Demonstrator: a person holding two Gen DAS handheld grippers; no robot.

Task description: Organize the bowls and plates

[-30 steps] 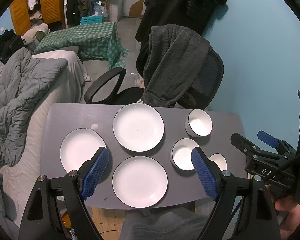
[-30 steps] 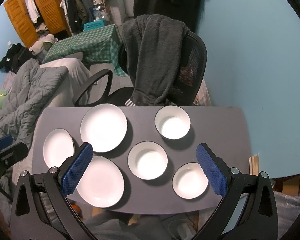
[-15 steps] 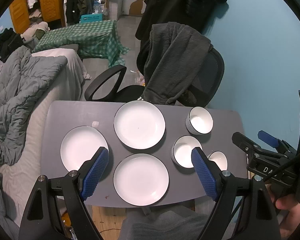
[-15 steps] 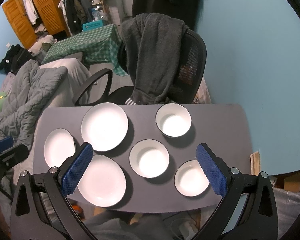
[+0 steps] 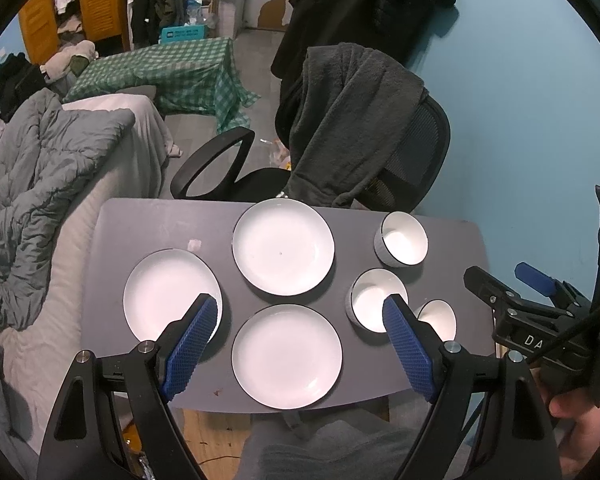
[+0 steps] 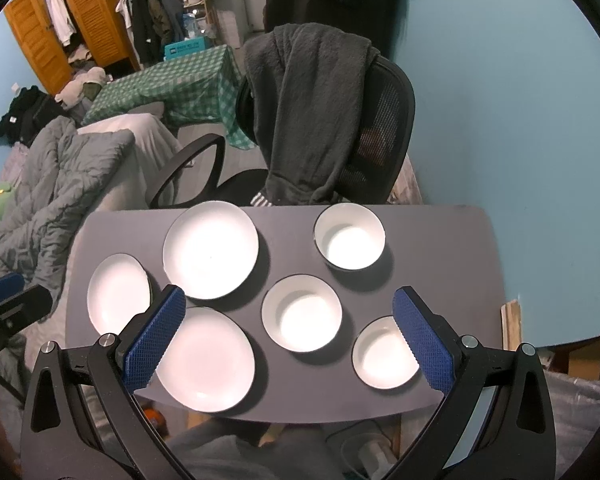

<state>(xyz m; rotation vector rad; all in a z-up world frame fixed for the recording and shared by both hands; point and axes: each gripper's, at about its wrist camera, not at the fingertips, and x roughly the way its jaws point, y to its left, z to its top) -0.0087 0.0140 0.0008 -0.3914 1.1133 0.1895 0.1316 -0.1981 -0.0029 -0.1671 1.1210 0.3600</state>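
Observation:
Three white plates lie flat on a small grey table (image 5: 148,220): a left plate (image 5: 168,294), a far plate (image 5: 283,246) and a near plate (image 5: 287,354). Three white bowls stand on the right side: a far bowl (image 6: 349,236), a middle bowl (image 6: 302,313) and a near bowl (image 6: 382,354). My left gripper (image 5: 296,344) hovers high above the near plate, open and empty. My right gripper (image 6: 288,338) hangs open above the middle bowl, holding nothing. The right gripper's body (image 5: 540,320) shows at the right edge of the left wrist view.
A black office chair (image 6: 384,128) draped with a dark grey garment stands behind the table. A bed with a grey duvet (image 5: 28,184) runs along the left. A blue wall (image 6: 520,120) is close on the right. A green checked cloth (image 5: 172,76) covers something further back.
Both grippers have risen and drawn back slightly, so the table looks a little smaller and lower. The plates and bowls have not moved.

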